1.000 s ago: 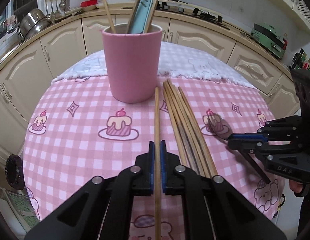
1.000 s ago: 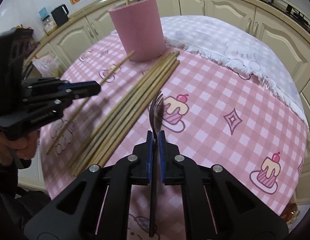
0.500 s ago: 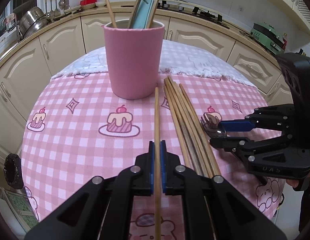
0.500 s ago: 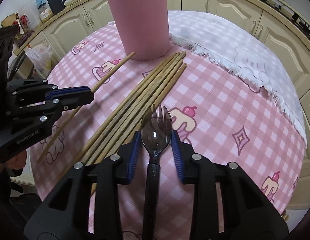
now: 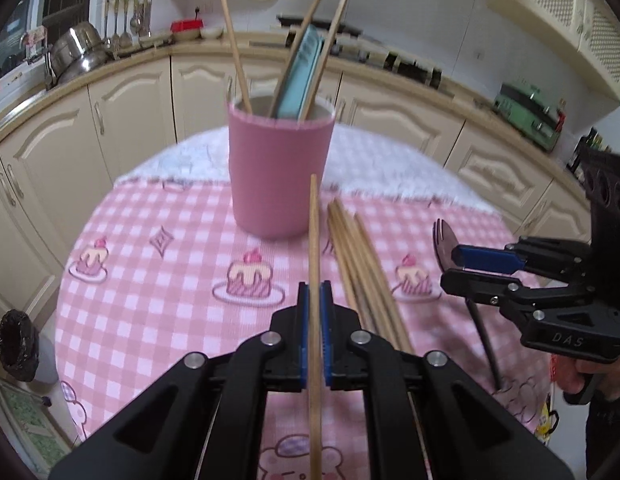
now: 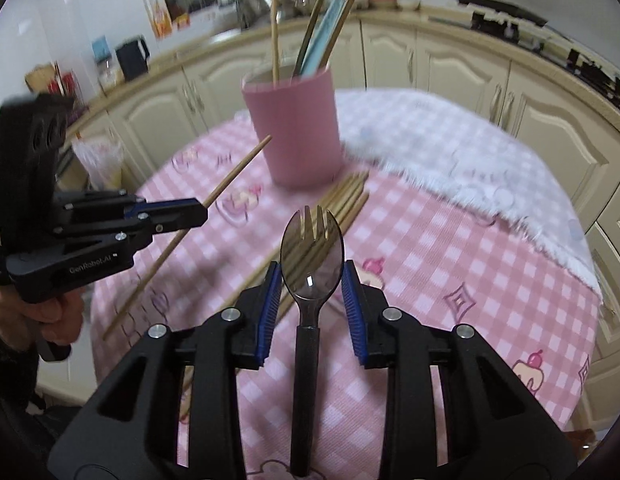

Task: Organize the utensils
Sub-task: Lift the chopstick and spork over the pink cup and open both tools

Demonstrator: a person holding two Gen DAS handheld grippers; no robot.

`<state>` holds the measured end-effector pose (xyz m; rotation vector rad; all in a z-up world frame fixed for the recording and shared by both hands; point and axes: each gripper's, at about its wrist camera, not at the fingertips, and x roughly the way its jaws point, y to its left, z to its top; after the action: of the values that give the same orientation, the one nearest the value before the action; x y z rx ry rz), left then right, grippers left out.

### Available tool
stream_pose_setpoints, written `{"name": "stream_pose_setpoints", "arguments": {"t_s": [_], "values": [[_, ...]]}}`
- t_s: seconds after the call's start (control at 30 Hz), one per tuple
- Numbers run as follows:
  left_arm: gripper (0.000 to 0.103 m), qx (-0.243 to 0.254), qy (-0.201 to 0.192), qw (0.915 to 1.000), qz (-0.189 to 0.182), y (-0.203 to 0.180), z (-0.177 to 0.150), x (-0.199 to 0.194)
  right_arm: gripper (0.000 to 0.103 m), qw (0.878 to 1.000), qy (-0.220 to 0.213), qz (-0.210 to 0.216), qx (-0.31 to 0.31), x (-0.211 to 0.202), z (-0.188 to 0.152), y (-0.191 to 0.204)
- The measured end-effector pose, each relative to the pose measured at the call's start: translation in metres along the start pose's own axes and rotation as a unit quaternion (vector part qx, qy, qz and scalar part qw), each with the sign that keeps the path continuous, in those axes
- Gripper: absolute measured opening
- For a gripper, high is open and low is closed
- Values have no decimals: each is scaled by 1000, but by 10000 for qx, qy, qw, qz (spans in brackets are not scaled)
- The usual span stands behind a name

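A pink cup (image 5: 281,172) stands at the table's far middle and holds chopsticks and a light-blue utensil; it also shows in the right wrist view (image 6: 294,128). My left gripper (image 5: 314,300) is shut on one wooden chopstick (image 5: 313,240), held above the cloth and pointing at the cup. A bundle of several chopsticks (image 5: 361,264) lies on the cloth beside it. My right gripper (image 6: 311,276) grips the bowl of a dark plastic spork (image 6: 311,256) between its pads, lifted off the table, tines toward the cup.
The round table (image 5: 158,280) has a pink checked cloth with cake prints and a white cloth at the far side. Cream kitchen cabinets (image 5: 122,120) curve behind it. A black bin bag (image 5: 16,344) sits low at the left.
Both grippers have risen off the table with their utensils. The spork turned from edge-on to flat between the right pads. The chopstick tip lifted toward the cup.
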<state>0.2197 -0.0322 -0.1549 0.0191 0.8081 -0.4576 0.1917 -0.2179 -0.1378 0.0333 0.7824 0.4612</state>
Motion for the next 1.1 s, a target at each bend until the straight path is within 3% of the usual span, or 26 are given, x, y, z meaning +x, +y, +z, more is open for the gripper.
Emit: {"name": "stream_pose_setpoints", "arguments": {"t_s": [0.27, 0.53, 0.57, 0.63, 0.8, 0.93, 1.0, 1.03, 1.1], "values": [[5, -161, -801, 9966, -39, 2, 18, -24, 30, 9958, -866, 220, 186, -25, 16, 0], [5, -342, -1788, 9833, -18, 12, 51, -55, 30, 9874, -1510, 374, 300, -38, 50, 1], [5, -339, -1873, 9817, -13, 12, 55, -57, 15, 9864, -1568, 398, 302, -39, 55, 2], [5, -340, -2076, 9776, -17, 14, 65, -61, 13, 9844, -1666, 448, 351, -41, 67, 1], [5, -362, -2238, 9740, -24, 16, 86, -56, 13, 9889, -1407, 377, 303, -25, 83, -1], [5, -299, -2216, 9747, -40, 11, 83, -54, 13, 9964, -774, 199, 273, 4, 76, -6], [5, -295, -2188, 9753, -27, 12, 78, -53, 33, 9991, -295, 226, 193, 25, 70, -8], [5, -324, -2160, 9759, -17, 14, 76, -52, 65, 9996, -146, 233, 113, 31, 68, -6], [5, -366, -2111, 9768, 18, 17, 72, -52, 70, 9992, 17, 326, -211, 41, 62, 3]]}}
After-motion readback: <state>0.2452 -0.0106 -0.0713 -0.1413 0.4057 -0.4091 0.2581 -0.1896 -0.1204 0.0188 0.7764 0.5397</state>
